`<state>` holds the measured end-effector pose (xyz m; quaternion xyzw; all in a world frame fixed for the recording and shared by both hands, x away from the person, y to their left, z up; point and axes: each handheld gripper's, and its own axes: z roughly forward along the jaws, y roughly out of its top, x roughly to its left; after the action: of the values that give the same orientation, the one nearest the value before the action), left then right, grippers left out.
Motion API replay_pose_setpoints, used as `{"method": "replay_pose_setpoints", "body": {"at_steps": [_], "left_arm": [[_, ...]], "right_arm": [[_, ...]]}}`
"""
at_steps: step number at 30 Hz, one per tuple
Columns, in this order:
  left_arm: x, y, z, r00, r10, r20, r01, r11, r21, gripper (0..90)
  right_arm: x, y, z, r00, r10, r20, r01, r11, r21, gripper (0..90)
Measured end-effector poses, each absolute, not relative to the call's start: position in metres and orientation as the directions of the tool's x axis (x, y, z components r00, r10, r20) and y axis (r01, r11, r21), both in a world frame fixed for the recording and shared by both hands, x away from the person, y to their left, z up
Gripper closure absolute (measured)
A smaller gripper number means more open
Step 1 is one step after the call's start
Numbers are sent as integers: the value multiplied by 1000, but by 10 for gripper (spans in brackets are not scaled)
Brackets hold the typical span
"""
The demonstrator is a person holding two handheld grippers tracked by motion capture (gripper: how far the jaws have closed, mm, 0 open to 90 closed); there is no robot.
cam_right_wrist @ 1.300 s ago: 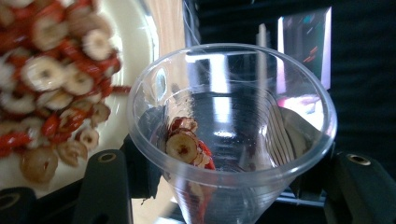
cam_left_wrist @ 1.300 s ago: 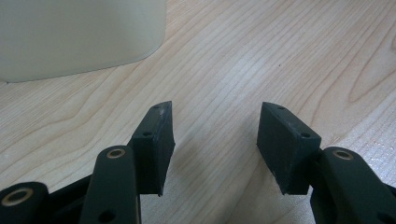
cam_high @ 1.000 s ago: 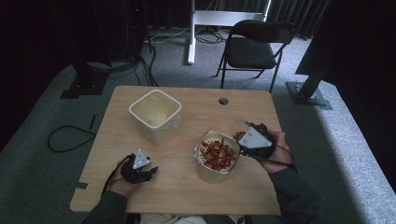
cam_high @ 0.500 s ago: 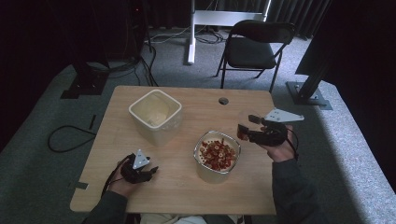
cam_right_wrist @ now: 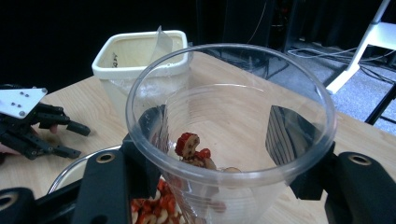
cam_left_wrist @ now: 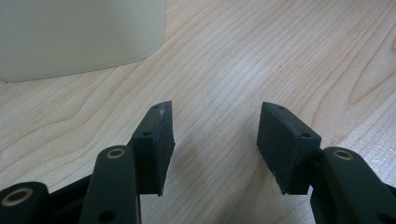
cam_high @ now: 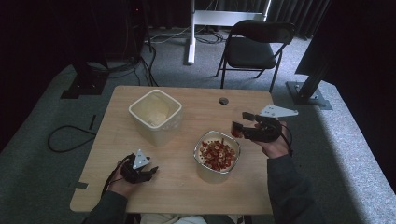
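clear plastic cup (cam_right_wrist: 231, 140) with a few red pieces clamped in right gripper (cam_high: 243, 125), just right of bowl (cam_high: 217, 154) of red pieces | left gripper (cam_left_wrist: 215, 135) jaws apart, nothing between, resting low on table (cam_high: 187, 191)

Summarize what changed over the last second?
The right gripper lifted the clear cup from the metal bowl and moved it right, a few red pieces inside. Left gripper, bowl and cream container stayed put.
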<state>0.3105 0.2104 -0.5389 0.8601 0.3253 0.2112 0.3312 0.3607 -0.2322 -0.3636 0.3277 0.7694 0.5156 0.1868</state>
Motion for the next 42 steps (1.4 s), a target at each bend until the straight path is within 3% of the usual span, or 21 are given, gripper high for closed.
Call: {"method": "replay_pose_setpoints", "body": {"at_steps": [23, 28, 42], "left_arm": [[311, 207, -537, 689, 714, 126, 437, -547, 714, 432], [311, 212, -522, 675, 736, 45, 441, -452, 776, 410], [328, 183, -464, 714, 695, 87, 332, -445, 832, 362]], "right_arm": [[386, -187, -350, -789, 610, 68, 281, 260, 924, 387], [389, -177, -347, -804, 590, 71, 274, 262, 925, 387], [390, -157, -344, -827, 557, 83, 268, 259, 928, 387]]}}
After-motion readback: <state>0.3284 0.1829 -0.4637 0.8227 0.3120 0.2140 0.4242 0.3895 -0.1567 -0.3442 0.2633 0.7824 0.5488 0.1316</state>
